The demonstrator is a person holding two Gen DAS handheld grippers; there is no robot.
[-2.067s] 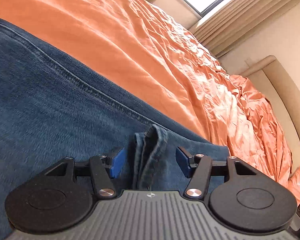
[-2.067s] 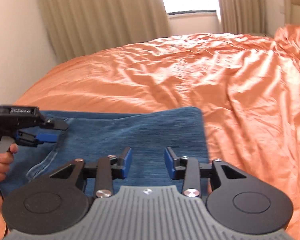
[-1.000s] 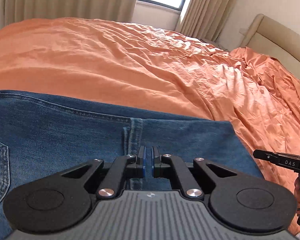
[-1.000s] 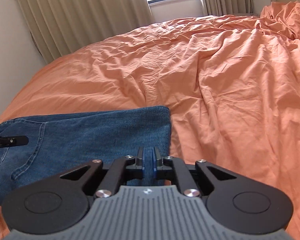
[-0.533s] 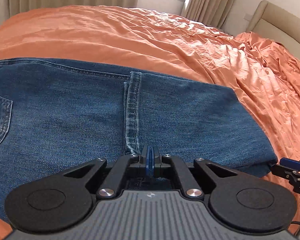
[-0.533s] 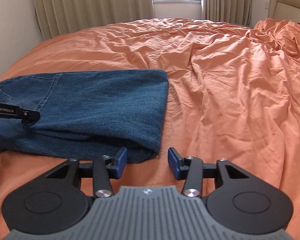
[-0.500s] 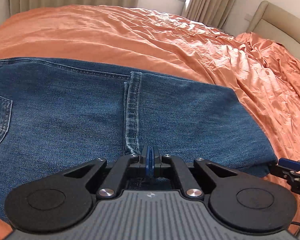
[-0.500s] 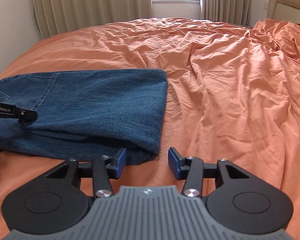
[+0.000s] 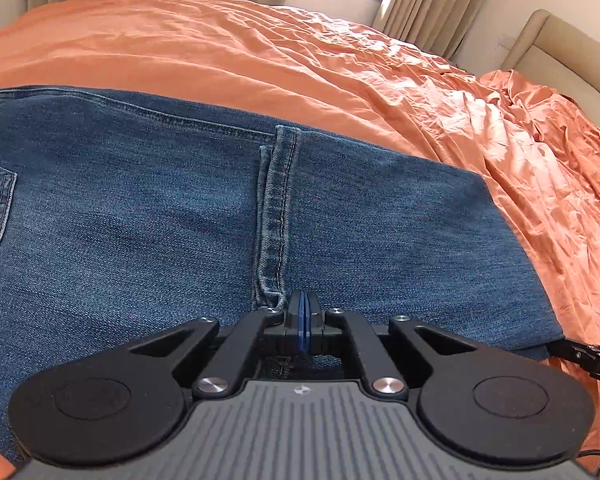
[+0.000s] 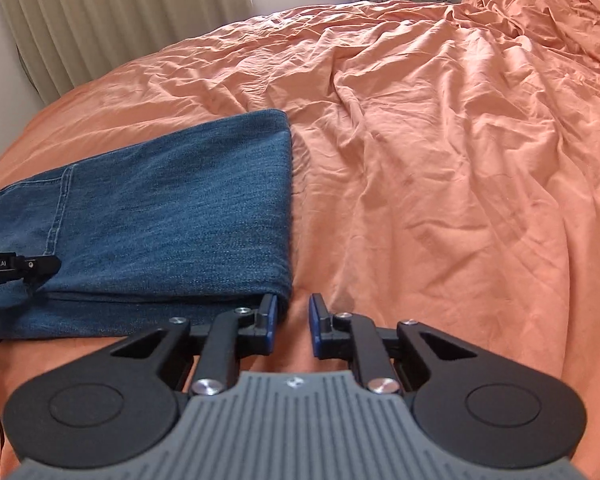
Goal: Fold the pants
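1. Comparing with half a second ago, my right tool (image 10: pixel 291 326) has narrowed its gap but stays spread at the folded corner of the jeans (image 10: pixel 172 216).
2. My left tool (image 9: pixel 302 322) stays pressed together at the near denim edge.
3. I count one pair of jeans, on the orange bed (image 10: pixel 440 168), and two tools.

Folded pants (image 10: pixel 172 216) lie on bed (image 10: pixel 440 160), left side.

Left gripper (image 9: pixel 302 316) low and level, its 2 blue pads (image 9: pixel 299 320) pressed together, jaws fully closed, tip also visible at left of right view (image 10: pixel 40 266). Right gripper (image 10: pixel 293 322) low, pointing forward, jaws parted with a clear gap
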